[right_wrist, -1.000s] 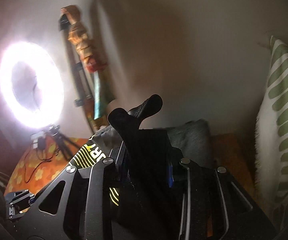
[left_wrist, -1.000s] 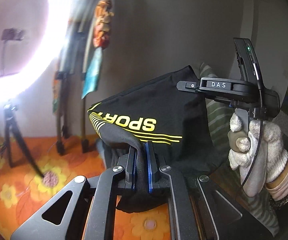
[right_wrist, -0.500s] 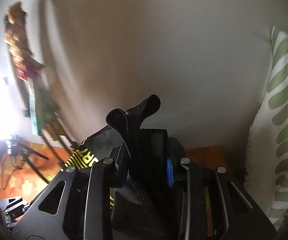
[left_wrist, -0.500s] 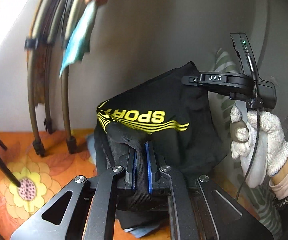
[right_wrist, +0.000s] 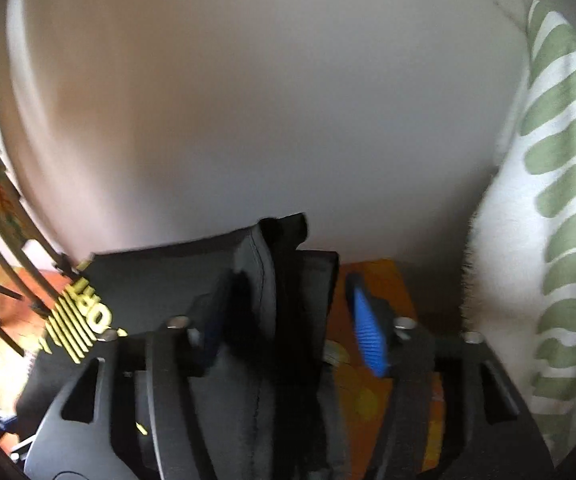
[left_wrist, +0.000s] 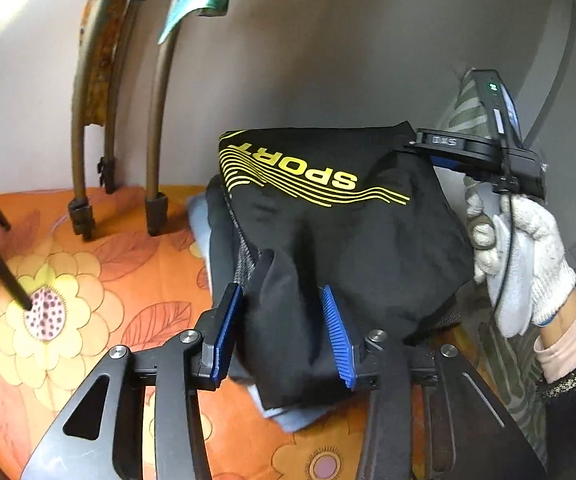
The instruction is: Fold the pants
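Observation:
The folded black pants [left_wrist: 328, 232] with a yellow SPORT print lie on a pile of clothes. My left gripper [left_wrist: 279, 334] is at their near edge. Its jaws are opening, and a raised fold of black cloth stands loose between the blue pads [left_wrist: 223, 332]. My right gripper [left_wrist: 428, 152] is at the far right corner, held by a hand in a white glove [left_wrist: 528, 248]. In the right wrist view the right gripper [right_wrist: 292, 324] has its jaws opening too. The pants [right_wrist: 159, 280] bunch between them, against the left pad and clear of the right pad [right_wrist: 368, 332].
Under the pants lie a light blue garment [left_wrist: 288, 416] and a grey knit one [left_wrist: 243, 264], on an orange flowered sheet [left_wrist: 87, 300]. Curved stand legs [left_wrist: 155, 120] rise at the back left by the wall. A green-striped white pillow [right_wrist: 548, 240] stands at the right.
Both grippers came down with the pants, which now rest on the pile. Both pairs of jaws, shut on the cloth before, have parted. The ring light has left the view.

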The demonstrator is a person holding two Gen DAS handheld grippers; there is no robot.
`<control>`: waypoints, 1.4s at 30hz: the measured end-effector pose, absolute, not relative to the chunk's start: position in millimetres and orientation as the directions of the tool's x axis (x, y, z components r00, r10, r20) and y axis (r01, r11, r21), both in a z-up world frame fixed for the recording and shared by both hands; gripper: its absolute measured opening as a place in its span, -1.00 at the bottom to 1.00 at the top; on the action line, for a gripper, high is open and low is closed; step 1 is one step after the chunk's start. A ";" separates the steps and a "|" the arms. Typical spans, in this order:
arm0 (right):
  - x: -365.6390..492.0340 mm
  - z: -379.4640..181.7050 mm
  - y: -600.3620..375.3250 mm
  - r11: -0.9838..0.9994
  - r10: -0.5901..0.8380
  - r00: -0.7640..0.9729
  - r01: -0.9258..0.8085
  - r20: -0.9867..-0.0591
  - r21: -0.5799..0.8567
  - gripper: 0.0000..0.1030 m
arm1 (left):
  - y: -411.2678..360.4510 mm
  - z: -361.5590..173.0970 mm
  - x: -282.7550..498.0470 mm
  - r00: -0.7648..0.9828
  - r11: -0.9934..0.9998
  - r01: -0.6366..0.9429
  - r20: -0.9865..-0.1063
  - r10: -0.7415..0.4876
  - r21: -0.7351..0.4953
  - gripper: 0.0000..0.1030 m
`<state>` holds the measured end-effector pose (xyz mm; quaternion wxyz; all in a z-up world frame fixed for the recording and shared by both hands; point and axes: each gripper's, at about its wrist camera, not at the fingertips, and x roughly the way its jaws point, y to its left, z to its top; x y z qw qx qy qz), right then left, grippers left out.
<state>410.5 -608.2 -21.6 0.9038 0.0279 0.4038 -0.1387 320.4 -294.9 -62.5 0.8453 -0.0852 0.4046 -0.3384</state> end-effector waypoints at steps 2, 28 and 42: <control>399.6 -16.9 -613.1 0.960 -0.210 0.644 0.278 -0.736 -0.031 0.24 | -291.2 -61.0 317.2 0.447 0.762 0.495 -0.630 -0.635 -0.418 -0.16; 271.5 -22.0 -581.2 0.952 -0.082 0.545 0.292 -0.834 0.097 -0.74 | -230.2 -35.7 233.6 0.536 0.819 0.497 -0.641 -0.549 -0.286 -0.16; 198.2 3.8 -551.4 0.958 -0.124 0.612 0.279 -0.781 0.066 -0.09 | -203.2 -4.7 182.7 0.598 0.832 0.485 -0.591 -0.541 -0.271 0.02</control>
